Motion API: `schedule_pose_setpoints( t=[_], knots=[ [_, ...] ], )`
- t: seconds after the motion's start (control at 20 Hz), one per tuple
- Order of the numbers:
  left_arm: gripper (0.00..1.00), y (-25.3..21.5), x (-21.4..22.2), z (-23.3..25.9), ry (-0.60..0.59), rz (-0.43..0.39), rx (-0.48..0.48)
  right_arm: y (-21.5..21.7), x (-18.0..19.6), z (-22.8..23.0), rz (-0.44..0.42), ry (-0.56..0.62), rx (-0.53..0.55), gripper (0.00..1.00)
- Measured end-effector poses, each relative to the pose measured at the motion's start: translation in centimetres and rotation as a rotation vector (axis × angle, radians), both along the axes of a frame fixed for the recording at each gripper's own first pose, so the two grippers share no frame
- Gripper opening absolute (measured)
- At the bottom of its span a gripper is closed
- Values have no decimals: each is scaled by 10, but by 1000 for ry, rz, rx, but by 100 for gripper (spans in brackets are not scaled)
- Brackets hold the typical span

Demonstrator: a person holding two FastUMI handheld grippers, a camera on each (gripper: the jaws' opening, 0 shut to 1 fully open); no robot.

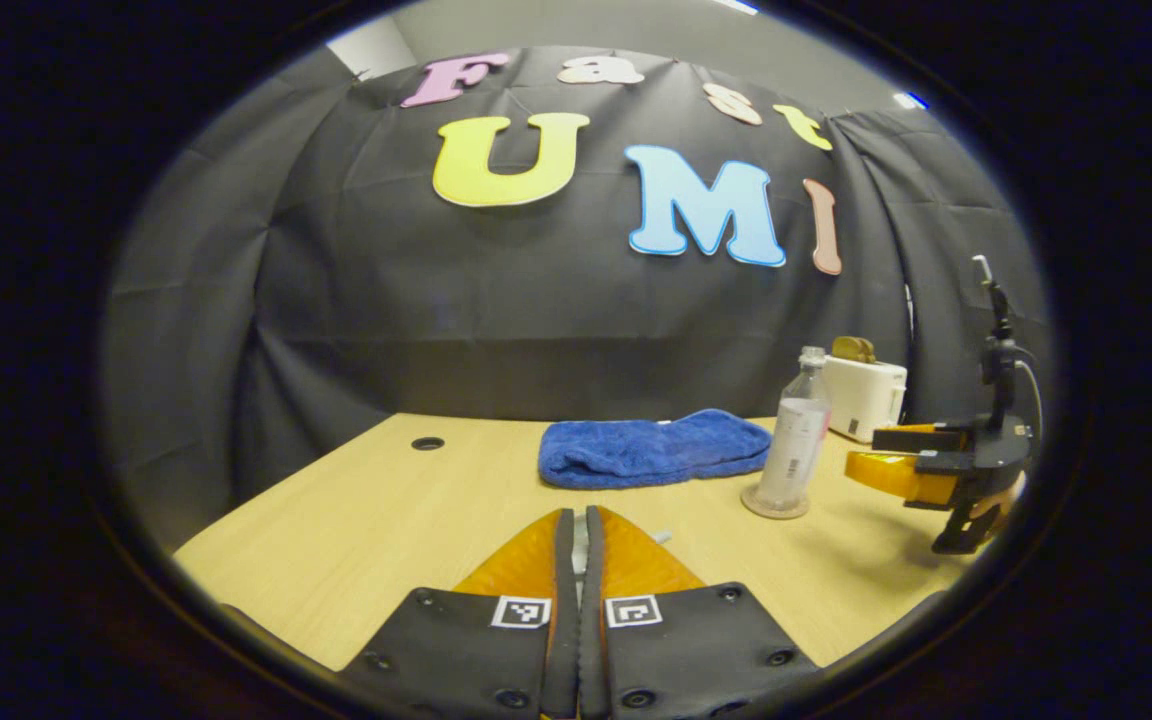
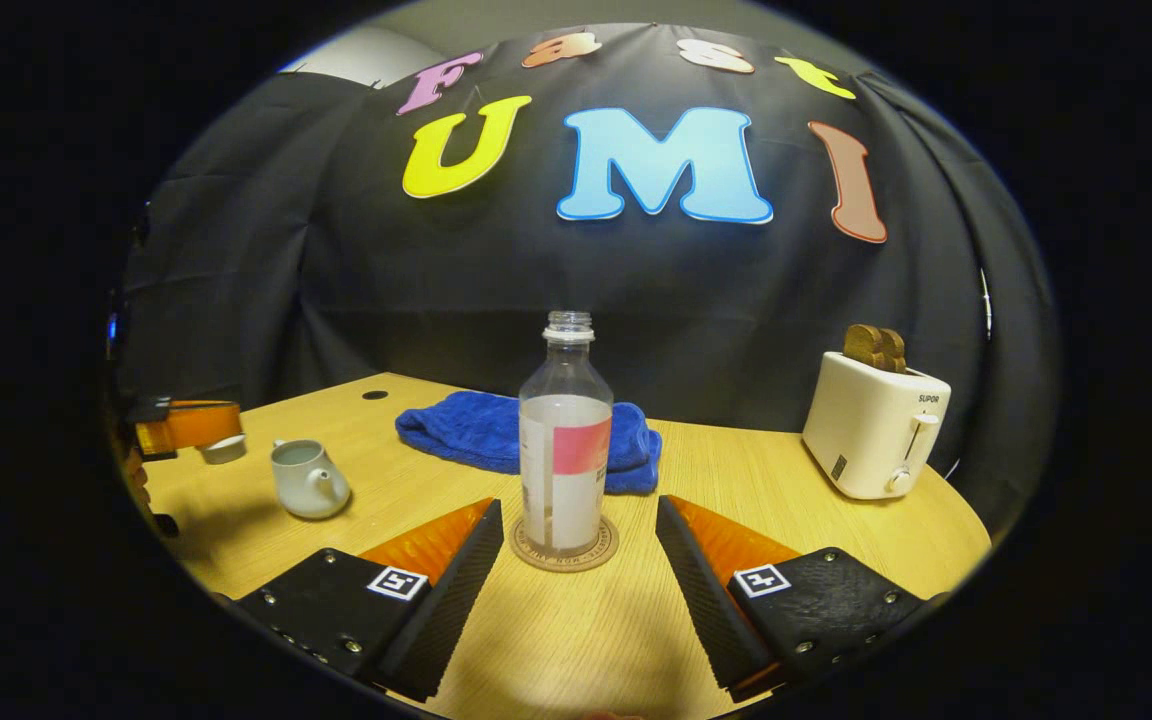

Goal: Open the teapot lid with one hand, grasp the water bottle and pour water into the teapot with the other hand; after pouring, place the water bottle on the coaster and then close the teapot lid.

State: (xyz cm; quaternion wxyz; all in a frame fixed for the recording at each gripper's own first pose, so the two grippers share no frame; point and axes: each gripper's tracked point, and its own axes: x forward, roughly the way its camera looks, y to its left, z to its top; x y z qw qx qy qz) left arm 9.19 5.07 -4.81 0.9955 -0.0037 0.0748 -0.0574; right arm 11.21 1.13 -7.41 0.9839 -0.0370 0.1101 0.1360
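Observation:
An uncapped clear water bottle [image 2: 563, 450], partly filled, stands upright on a round coaster [image 2: 564, 550]. My right gripper [image 2: 579, 503] is open, one finger on either side of the bottle and not touching it. A small white teapot [image 2: 308, 480] sits lidless on the table at the left. Beside it, my left gripper [image 2: 229, 430] holds the white lid [image 2: 224, 449] just above the table. In the left gripper view my left gripper [image 1: 579, 515] is shut, with a white sliver of the lid between the fingers. Bottle [image 1: 796, 440] and right gripper [image 1: 866, 453] appear at the right.
A folded blue towel [image 2: 496, 425] lies behind the bottle. A white toaster [image 2: 874, 425] holding bread stands at the back right. The wooden table [image 2: 736, 460] has a cable hole [image 2: 374, 395] at the far left, and the black cloth wall hangs right behind it.

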Motion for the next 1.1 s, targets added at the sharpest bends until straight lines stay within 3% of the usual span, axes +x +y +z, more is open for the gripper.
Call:
schedule_pose_setpoints(
  t=[0.55,1.1],
  knots=[
    [7,-22,61,-1,-26,-27,90,13,-30,5,45,-28,37,95],
    [6,-22,69,-10,-14,-25,74,3,-26,-4,23,-15,76,95]
  ],
)
